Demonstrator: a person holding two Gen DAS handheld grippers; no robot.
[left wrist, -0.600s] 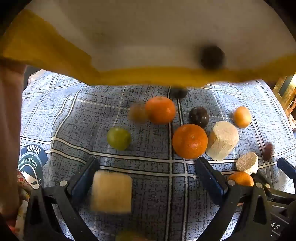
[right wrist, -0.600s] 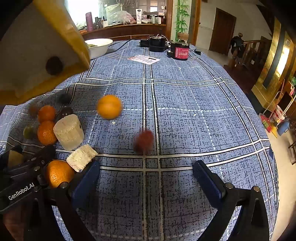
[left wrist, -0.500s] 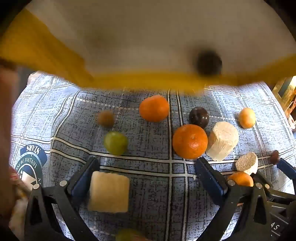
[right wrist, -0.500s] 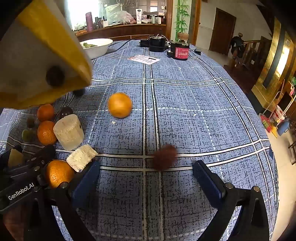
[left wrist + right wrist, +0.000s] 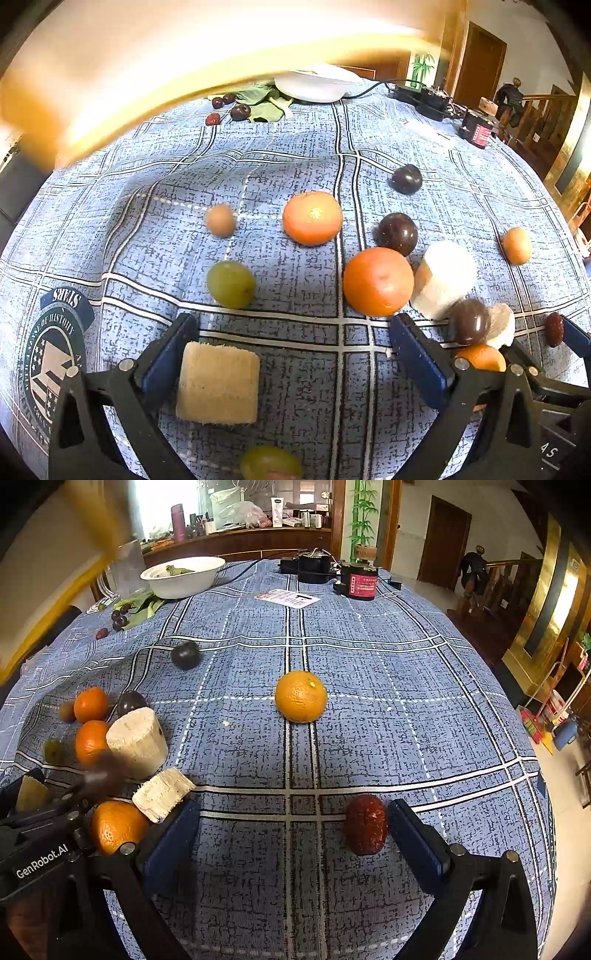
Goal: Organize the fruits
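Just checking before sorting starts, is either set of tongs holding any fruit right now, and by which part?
Nothing is held. The left tongs stand open over the cloth with the pale cube beside one pad. The right tongs are open too, the red date lying loose between them.

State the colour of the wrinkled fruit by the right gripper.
Dark red jujube, clearest in the right wrist view.

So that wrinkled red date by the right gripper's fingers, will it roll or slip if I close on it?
The red date looks oblong and lies flat on the tablecloth, so it should stay put. Its wrinkled skin probably grips well. It sits close to one of the fingers of the open right gripper, so closing may nudge it sideways first.
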